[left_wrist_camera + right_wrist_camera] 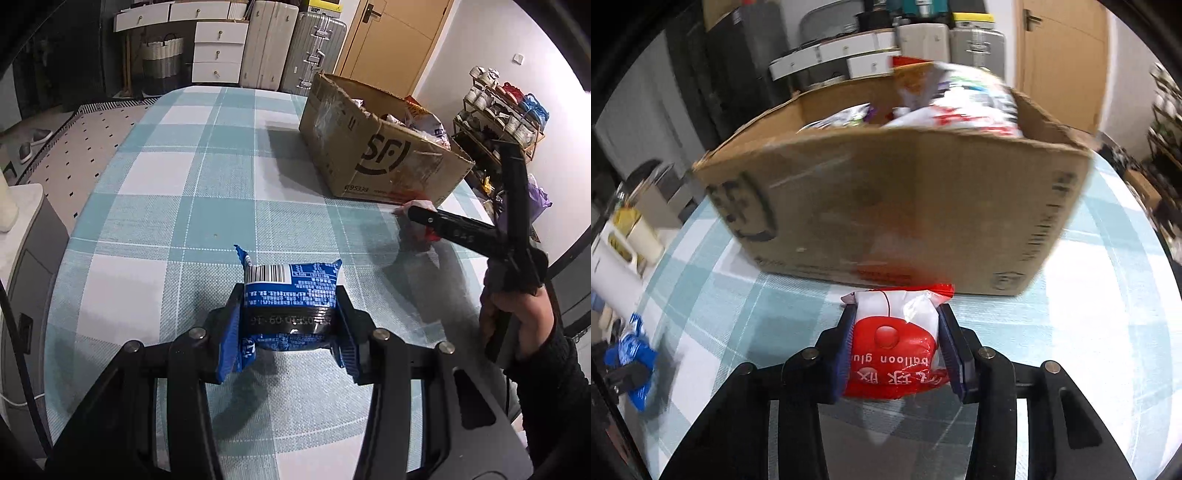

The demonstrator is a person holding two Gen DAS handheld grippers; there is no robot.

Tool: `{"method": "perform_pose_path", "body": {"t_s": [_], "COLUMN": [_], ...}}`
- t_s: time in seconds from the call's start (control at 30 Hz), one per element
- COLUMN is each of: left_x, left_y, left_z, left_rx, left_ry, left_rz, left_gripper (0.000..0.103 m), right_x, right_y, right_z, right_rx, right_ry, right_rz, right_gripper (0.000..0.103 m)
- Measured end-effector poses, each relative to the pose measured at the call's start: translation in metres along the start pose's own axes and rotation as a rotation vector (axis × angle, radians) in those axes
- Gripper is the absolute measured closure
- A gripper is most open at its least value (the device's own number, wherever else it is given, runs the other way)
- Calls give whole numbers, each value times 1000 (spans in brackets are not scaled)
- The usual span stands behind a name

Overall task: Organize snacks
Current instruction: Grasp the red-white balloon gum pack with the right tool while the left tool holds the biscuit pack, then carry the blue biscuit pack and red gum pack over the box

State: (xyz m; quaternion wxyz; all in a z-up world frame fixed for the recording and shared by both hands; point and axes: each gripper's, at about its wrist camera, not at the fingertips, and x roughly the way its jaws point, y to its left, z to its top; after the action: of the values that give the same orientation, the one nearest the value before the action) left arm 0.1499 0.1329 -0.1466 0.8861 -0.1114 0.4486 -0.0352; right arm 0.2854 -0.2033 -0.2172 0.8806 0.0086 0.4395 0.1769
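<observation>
Step in hand, 2 packets gripped: left gripper [290,317] clamps blue foil snack packet [291,306], right gripper [895,347] clamps red-and-white plastic packet [895,343]; next, likely lift each over the near wall into the far brown cardboard box [886,206].

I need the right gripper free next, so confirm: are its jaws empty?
No: the right gripper has its jaws clamped on a red and white packet before the cardboard box.
</observation>
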Motion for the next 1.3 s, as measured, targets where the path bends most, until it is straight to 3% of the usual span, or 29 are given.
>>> {"method": "perform_pose_path", "body": {"t_s": [0.3,0.6,0.87,1.1,1.3], "left_x": [-18,-29,-31,-30,-35], "left_y": [-24,-53,-77,-85,-88], "left_z": [0,-3,-4,15,46], "left_rx": [31,76,120,130,148], "left_ry": [-21,-31,-27,-36,-72], "left_rz": [-12,-28,-54,-75,-81], "left_gripper": [60,60,60,60,60], "right_x": [-49,-92,-121,-159,-184], "right_y": [-11,-3,-3,-5,-1], "right_z": [-13,-54,-79,-68,-38], "right_rx": [9,-26,21,-4,-21], "right_ry": [-56,-78,-111,-184,-226], "right_rz": [71,112,180,200,233], "right_gripper": [61,61,61,61,61]}}
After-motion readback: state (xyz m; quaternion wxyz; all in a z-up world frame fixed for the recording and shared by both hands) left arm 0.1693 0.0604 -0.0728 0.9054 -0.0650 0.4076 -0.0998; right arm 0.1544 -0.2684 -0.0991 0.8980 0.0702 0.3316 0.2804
